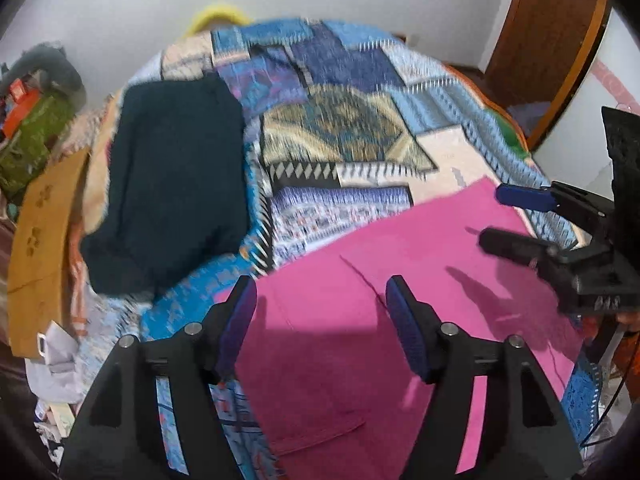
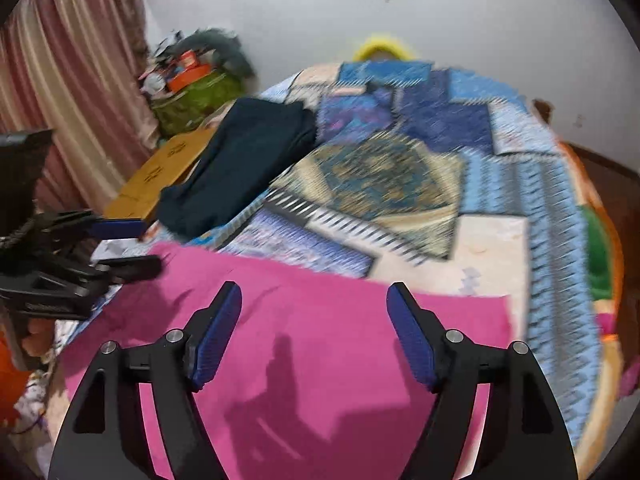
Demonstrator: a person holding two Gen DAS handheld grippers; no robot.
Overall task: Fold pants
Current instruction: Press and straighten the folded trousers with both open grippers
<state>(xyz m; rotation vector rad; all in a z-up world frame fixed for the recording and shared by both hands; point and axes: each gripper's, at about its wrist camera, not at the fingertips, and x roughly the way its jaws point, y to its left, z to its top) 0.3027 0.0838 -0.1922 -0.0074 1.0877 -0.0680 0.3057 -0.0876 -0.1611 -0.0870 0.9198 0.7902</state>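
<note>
Magenta pants (image 1: 400,300) lie folded flat on the patterned bedspread, near the bed's front edge; they also fill the lower middle of the right wrist view (image 2: 320,340). My left gripper (image 1: 322,328) hangs above the pants' left part, open, nothing between its blue pads. My right gripper (image 2: 314,330) hangs above the pants too, open and empty. In the left wrist view the right gripper (image 1: 504,216) enters from the right edge over the pants' far corner. The left gripper (image 2: 132,244) shows at the left edge of the right wrist view.
A dark folded garment (image 1: 172,184) lies on the bed's left side, also seen in the right wrist view (image 2: 240,160). The patterned bedspread (image 1: 340,128) covers the bed. A wooden board (image 1: 44,248) and clutter (image 1: 36,128) stand left of the bed. A brown door (image 1: 548,40) is at right.
</note>
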